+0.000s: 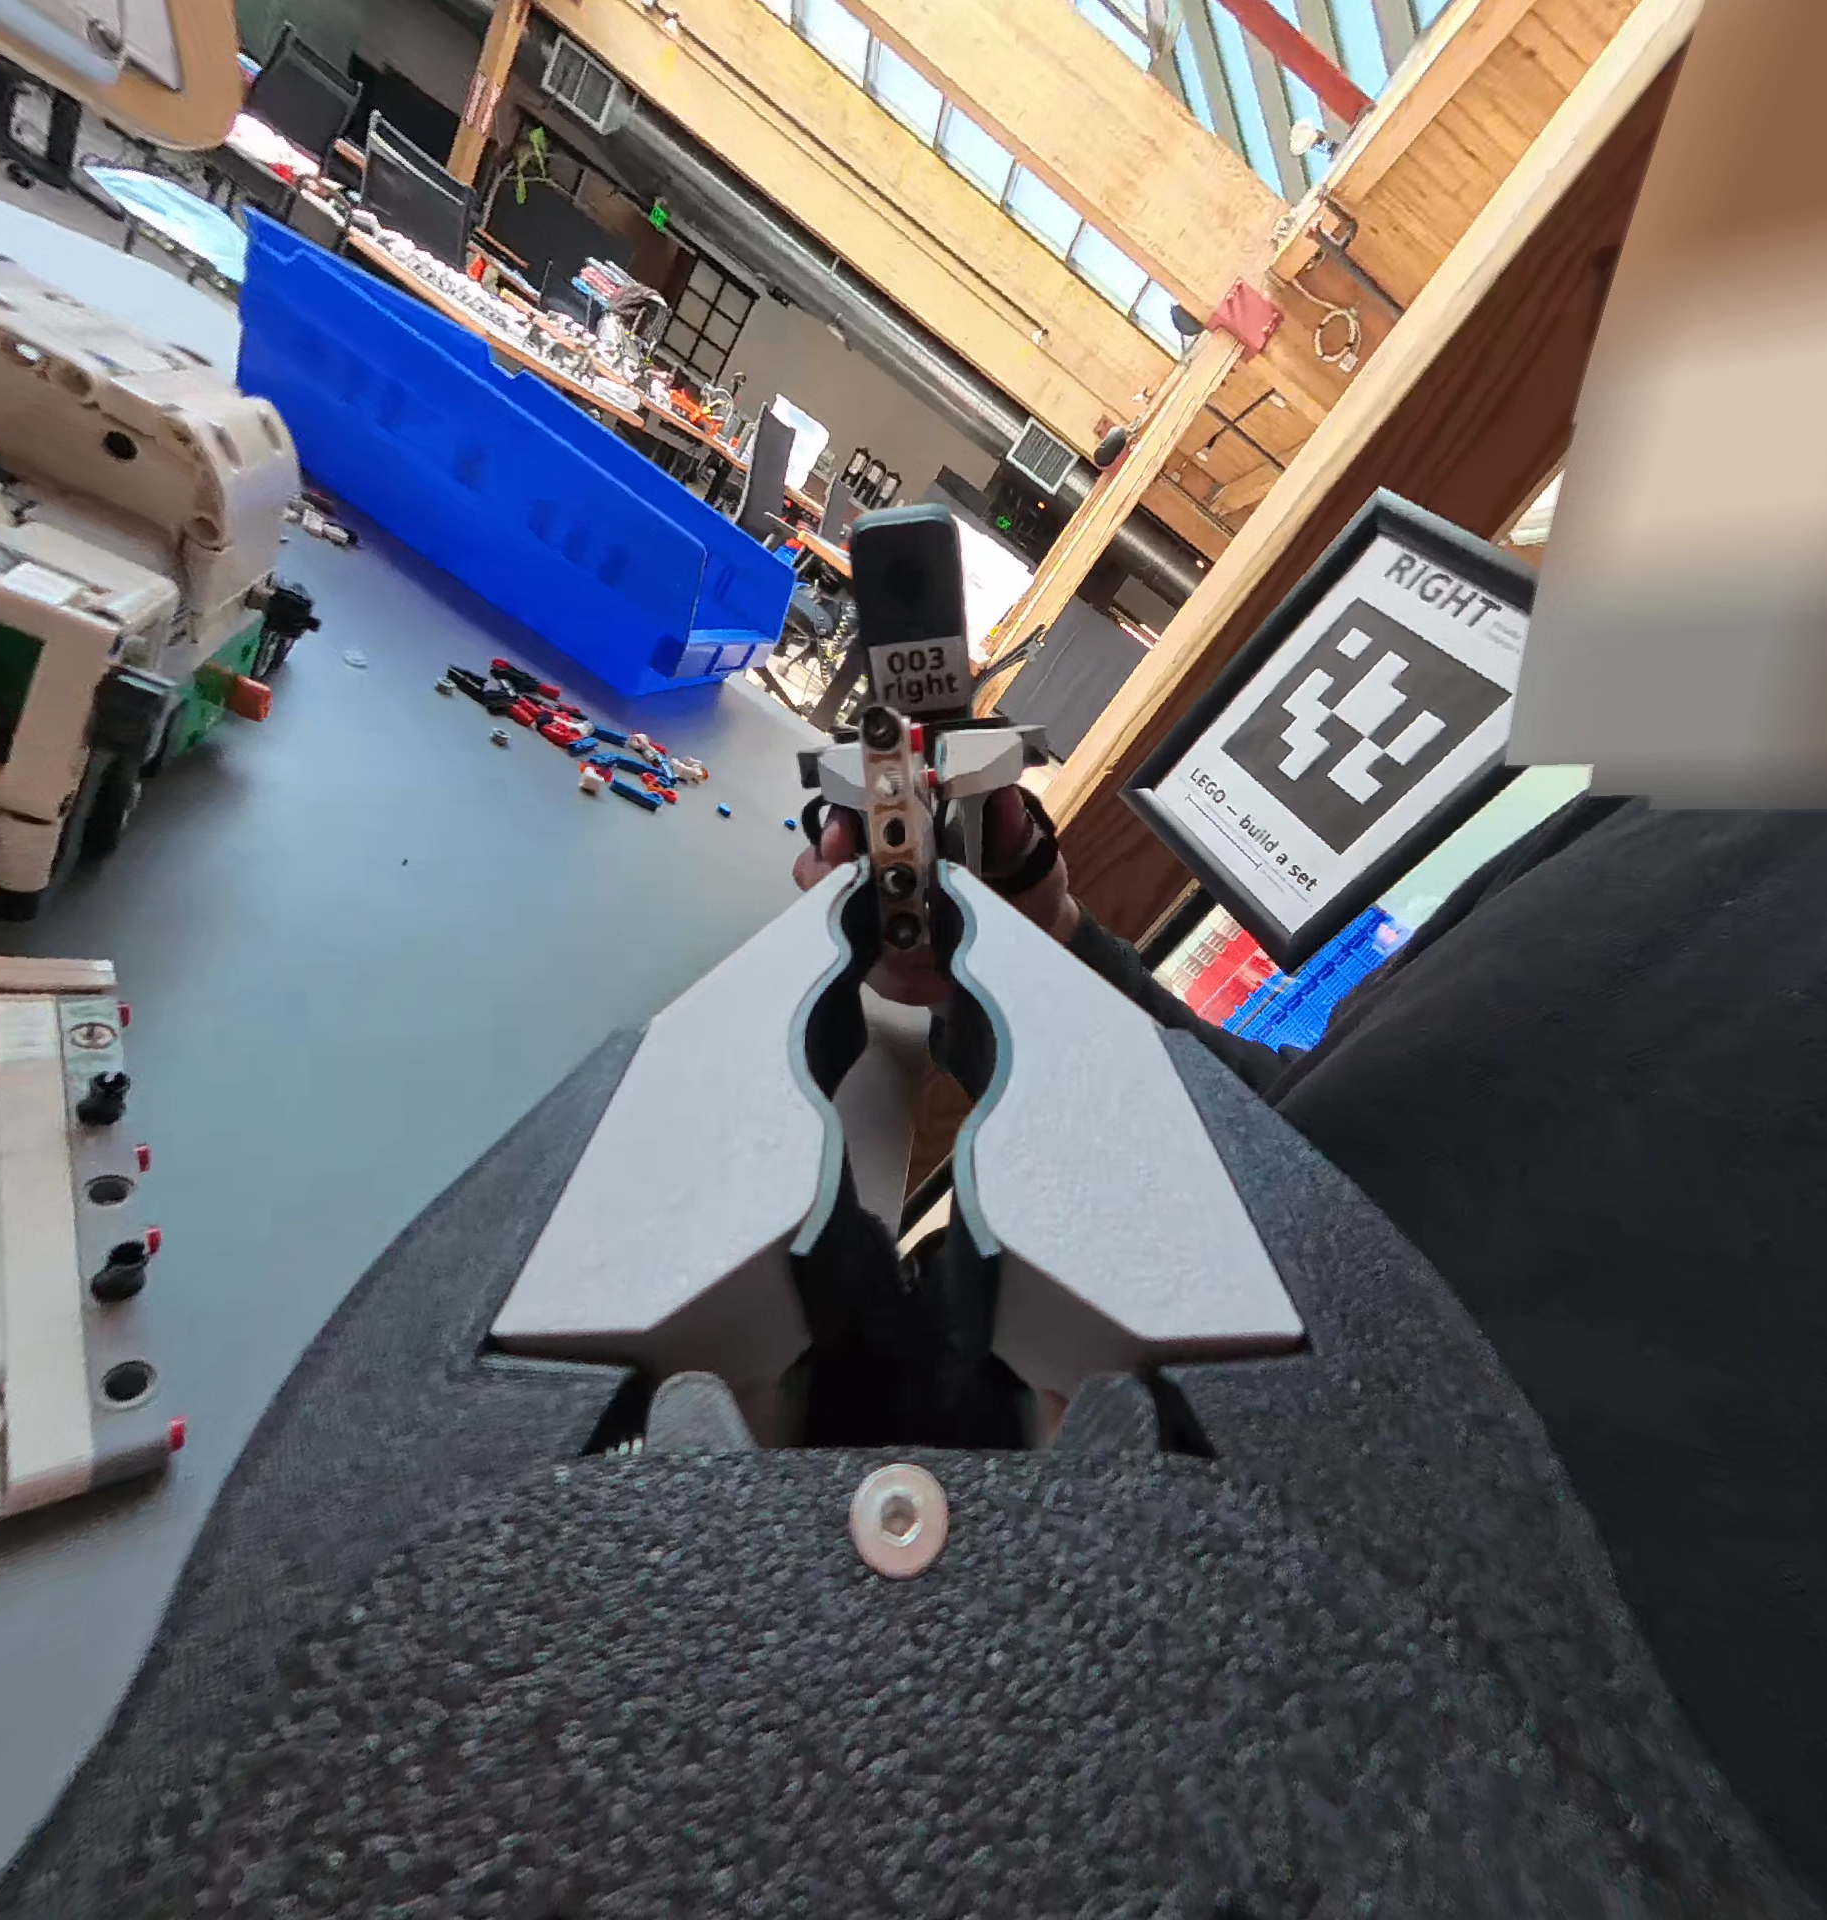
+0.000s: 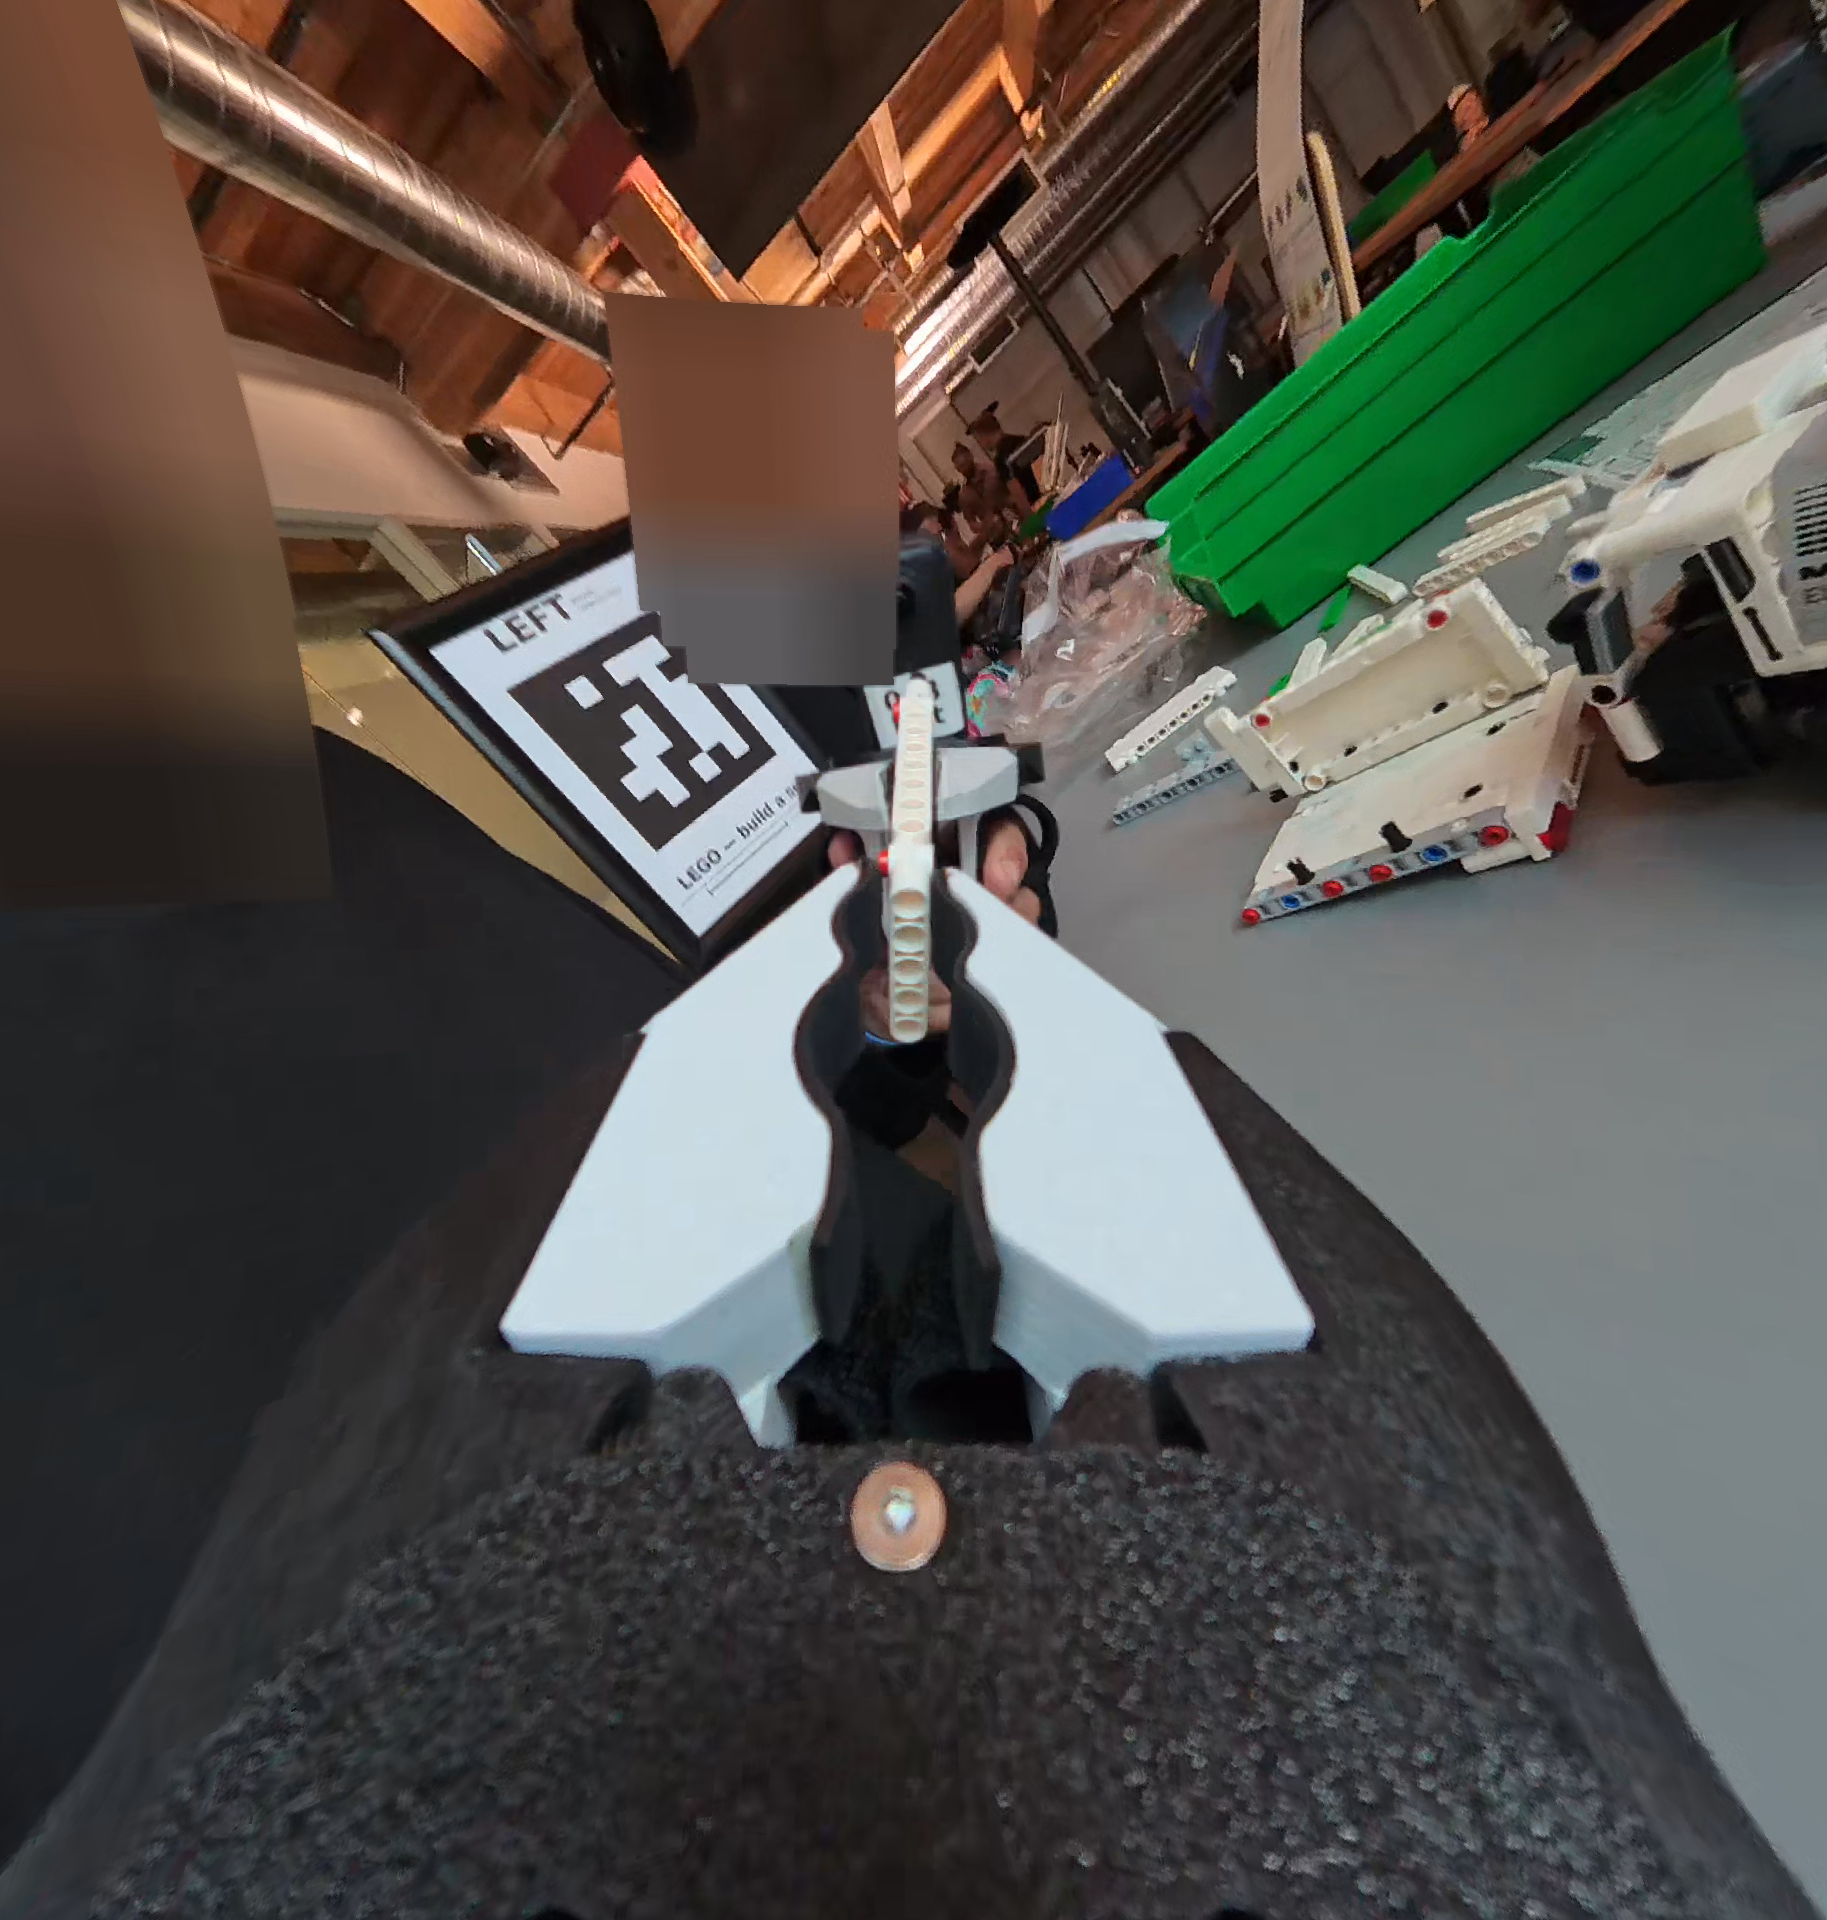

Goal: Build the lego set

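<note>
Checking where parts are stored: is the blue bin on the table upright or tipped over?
Tipped. The blue bin lies on its side on the grey table, and loose small pieces lie scattered beside it.

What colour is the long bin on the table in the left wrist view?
Blue, plain with no pattern; it shows best in the left wrist view.

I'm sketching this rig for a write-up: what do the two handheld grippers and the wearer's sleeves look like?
Both match. The left gripper has pale grey angular fingers with wavy dark-lined inner edges, in a rough black body with a central silver bolt. The right gripper looks the same, with a white tag on its black upright top. Sleeves are black.
</note>
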